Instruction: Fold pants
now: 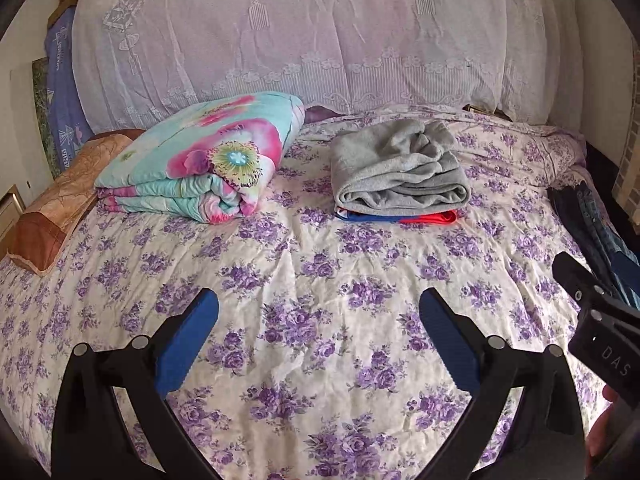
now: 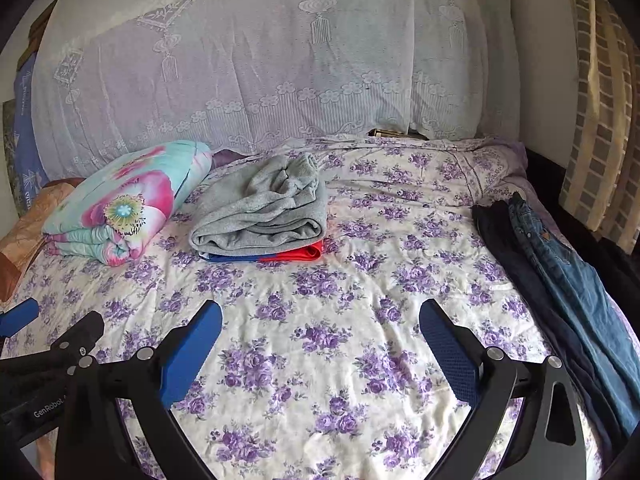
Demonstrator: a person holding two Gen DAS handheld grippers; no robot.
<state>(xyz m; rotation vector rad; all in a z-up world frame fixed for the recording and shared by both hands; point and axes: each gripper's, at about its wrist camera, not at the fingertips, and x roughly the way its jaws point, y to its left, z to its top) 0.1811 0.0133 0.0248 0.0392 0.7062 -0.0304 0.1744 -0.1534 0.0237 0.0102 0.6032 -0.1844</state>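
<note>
Folded grey pants (image 1: pixel 400 168) lie on a folded red-and-blue garment (image 1: pixel 424 216) at the far middle of the bed; they also show in the right wrist view (image 2: pixel 260 212). Blue jeans (image 2: pixel 576 280) and a dark garment (image 2: pixel 516 256) lie unfolded along the bed's right edge, seen also in the left wrist view (image 1: pixel 600 232). My left gripper (image 1: pixel 319 308) is open and empty above the floral sheet. My right gripper (image 2: pixel 320 318) is open and empty, level with it to the right, left of the jeans.
A folded floral quilt (image 1: pixel 200 160) and a brown pillow (image 1: pixel 60 212) lie at the bed's left. A lace-covered pile (image 1: pixel 320 32) stands behind the bed. A brick-pattern curtain (image 2: pixel 600 120) hangs at the right. The purple floral sheet (image 1: pixel 320 272) covers the bed.
</note>
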